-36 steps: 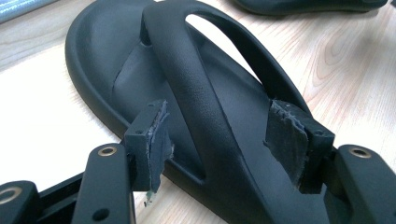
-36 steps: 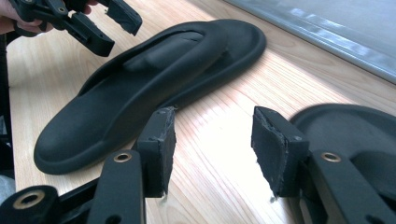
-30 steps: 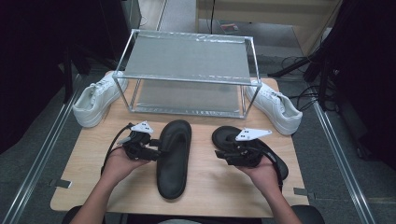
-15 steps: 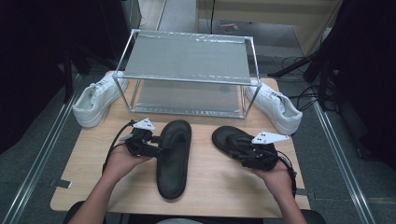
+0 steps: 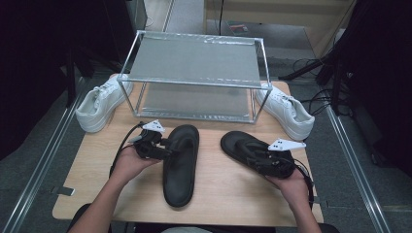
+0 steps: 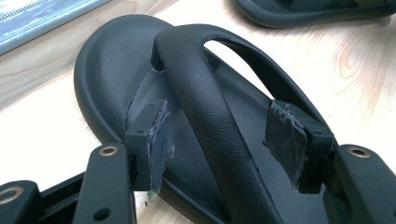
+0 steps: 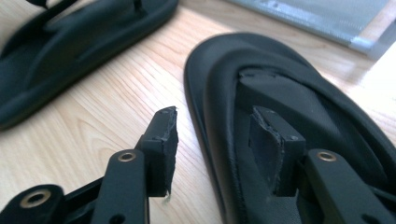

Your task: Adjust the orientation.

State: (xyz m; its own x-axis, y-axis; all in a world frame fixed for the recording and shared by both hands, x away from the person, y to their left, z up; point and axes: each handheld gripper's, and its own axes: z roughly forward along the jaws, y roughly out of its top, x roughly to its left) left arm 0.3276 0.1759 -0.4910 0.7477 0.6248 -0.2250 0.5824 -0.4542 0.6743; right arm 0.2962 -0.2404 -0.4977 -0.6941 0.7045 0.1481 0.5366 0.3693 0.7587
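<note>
Two black flip-flop sandals lie on the wooden table. The left sandal lies lengthwise, toe toward the back. My left gripper stands open at its left side, one pad on each side of the strap and neither pressing it. The right sandal lies at a slant. My right gripper straddles its rim, one pad over the table, the other over the footbed. Its jaws have just been closing and stand apart from the rim.
A metal-framed rack with a mesh top stands at the back of the table. A white sneaker lies at its left and another white sneaker at its right. Bare wood lies between and in front of the sandals.
My right gripper has slid to the right along the right sandal, toward its near end. The left gripper and both sandals have stayed put.
</note>
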